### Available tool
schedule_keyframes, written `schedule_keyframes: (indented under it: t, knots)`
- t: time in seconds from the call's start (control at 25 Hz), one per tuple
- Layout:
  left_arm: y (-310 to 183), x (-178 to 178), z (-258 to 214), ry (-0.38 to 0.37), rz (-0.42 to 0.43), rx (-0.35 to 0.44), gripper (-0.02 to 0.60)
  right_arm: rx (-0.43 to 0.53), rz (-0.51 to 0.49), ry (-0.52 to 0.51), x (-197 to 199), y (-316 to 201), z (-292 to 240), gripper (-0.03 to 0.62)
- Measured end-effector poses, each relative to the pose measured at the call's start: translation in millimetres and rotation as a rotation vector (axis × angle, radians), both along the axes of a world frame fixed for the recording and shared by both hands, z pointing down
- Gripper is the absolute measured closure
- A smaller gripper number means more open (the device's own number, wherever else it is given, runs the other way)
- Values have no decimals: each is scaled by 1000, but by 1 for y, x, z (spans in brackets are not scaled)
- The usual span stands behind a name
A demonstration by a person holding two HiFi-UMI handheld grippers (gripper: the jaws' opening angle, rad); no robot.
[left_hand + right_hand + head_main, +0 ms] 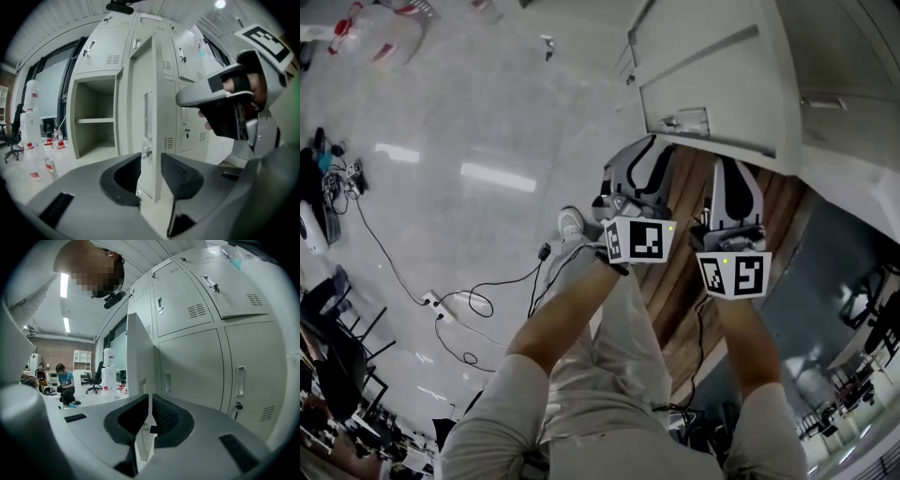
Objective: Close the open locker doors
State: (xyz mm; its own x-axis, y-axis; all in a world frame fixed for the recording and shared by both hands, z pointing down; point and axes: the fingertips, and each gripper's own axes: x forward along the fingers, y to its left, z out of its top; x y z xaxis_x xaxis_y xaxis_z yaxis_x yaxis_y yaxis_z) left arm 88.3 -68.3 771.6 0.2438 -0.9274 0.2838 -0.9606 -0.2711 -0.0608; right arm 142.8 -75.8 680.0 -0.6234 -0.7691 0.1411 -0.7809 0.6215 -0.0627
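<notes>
My left fingers are apart, with a clear gap between them. They hold nothing. Through the gap I see the open locker door. It stands straight ahead of me, a bit past my fingertips, and its thin edge is turned toward me. There is a small lock low on it. Just left of the door is the open locker, with one shelf across the inside. Some bottles stand on the floor off to the left.

My right fingers are almost together. Only a thin slit is left between them. The pale edge of the same door lines up with that slit, but the fingers do not seem to pinch it. I cannot tell if the door touches them. To the right of the door are closed doors in a gray wall of lockers. Far off on the left, people sit low on the floor.

From above, my left gripper and my right gripper are side by side, close together, at the ends of my two bare arms. Both point at the lockers. The open door sticks out over their tips. Black cables lie on the shiny floor to my left.
</notes>
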Motion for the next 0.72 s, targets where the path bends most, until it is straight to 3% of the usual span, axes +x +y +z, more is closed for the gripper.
schedule_keyframes:
  t: [0.28, 0.48, 0.56, 0.72]
  knots:
    - [-22, 26, 21, -46, -53, -15, 433, -26, -23, -29, 10, -6, 14, 557]
    - [-21, 18, 25, -71, -112, -65, 486, -5, -90, -50, 2, -13, 3, 557]
    - [-18, 7, 26, -55, -113, -82, 488, -30, -154, -74, -5, -13, 4, 557]
    - [-4, -25, 28, -15, -40, -74, 491, -103, -390, -60, -44, 8, 21, 548]
